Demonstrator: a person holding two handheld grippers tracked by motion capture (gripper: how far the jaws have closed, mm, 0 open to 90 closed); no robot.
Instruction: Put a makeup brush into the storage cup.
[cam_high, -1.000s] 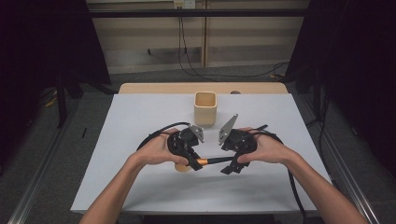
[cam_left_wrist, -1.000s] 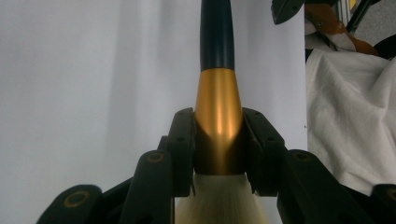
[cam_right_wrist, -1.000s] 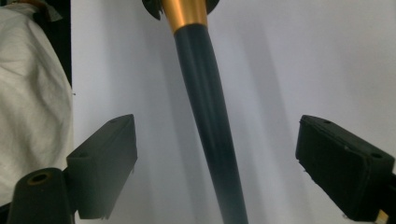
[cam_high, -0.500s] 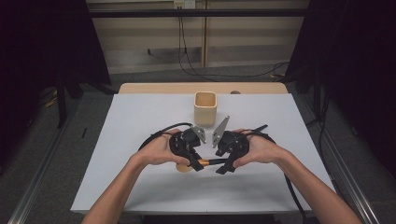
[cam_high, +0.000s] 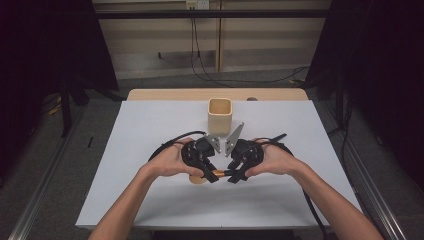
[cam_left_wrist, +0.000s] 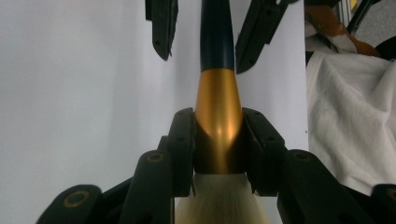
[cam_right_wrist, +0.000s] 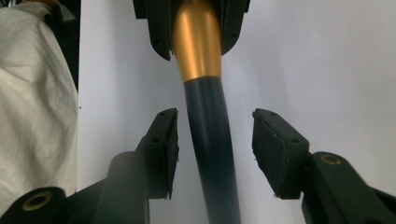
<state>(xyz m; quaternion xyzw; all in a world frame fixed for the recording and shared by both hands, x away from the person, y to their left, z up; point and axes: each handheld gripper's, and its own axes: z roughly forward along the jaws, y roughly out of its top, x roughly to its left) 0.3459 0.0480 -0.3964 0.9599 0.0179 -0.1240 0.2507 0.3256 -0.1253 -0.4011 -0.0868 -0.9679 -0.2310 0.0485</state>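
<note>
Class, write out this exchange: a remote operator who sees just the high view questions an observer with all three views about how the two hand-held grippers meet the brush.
Operator: Where does the left hand-held gripper grip the brush?
Observer: Its jaws clamp the gold ferrule, just ahead of the pale bristles.
Operator: Has the right hand-held gripper caught the dark handle?
Observer: Not yet. Its jaws have just been closing and straddle the handle, with a gap showing on each side.
</note>
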